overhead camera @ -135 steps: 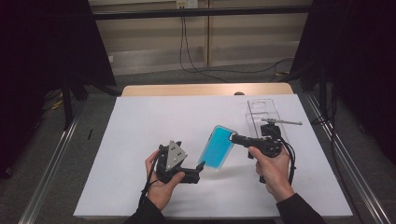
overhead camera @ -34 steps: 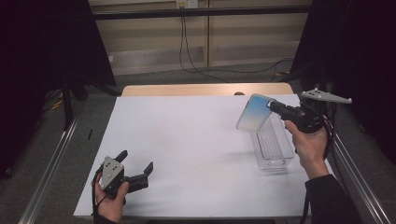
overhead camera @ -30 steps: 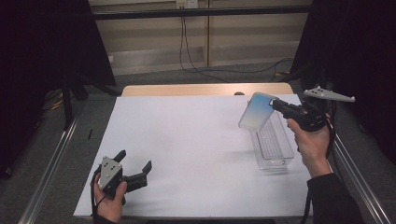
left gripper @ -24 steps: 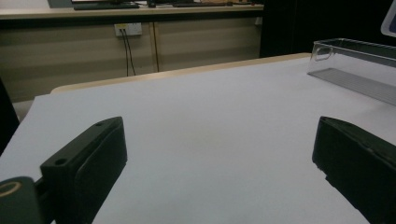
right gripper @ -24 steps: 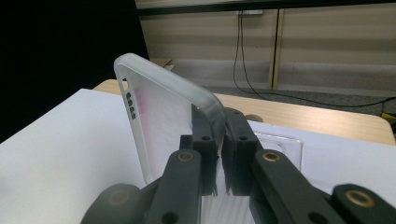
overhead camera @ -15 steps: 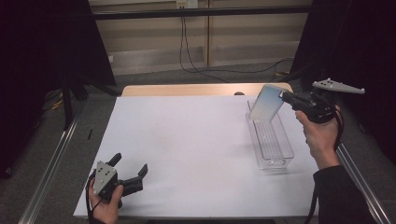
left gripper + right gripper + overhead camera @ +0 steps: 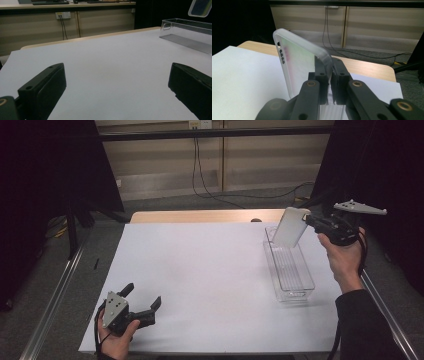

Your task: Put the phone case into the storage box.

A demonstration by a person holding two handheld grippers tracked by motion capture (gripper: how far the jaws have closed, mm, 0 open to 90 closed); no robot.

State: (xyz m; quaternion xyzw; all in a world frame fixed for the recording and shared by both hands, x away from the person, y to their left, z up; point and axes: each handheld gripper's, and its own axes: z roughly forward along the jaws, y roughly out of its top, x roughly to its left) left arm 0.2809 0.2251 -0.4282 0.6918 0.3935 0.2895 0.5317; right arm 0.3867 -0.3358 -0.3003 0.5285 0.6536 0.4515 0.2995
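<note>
While my right gripper jaws pinch the phone case by one edge above the clear tray's far end, it may twist free and miss; left gripper jaws rest spread on the bench.

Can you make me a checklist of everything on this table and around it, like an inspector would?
Surface: white table top, bare in the middle, wooden edge at the far side.
Job's things: phone case, translucent, tilted, held above the far end of the clear plastic bin; the bin stands near the table's right edge.
Clutter: nothing seen.
Grippers: right tongs shut on the phone case's edge; left tongs open, with nothing between them, low at the near left corner.
Cables: black cords hang from a wall socket and run along the floor.
Surroundings: dark curtains at both sides, pale wall panels behind.
</note>
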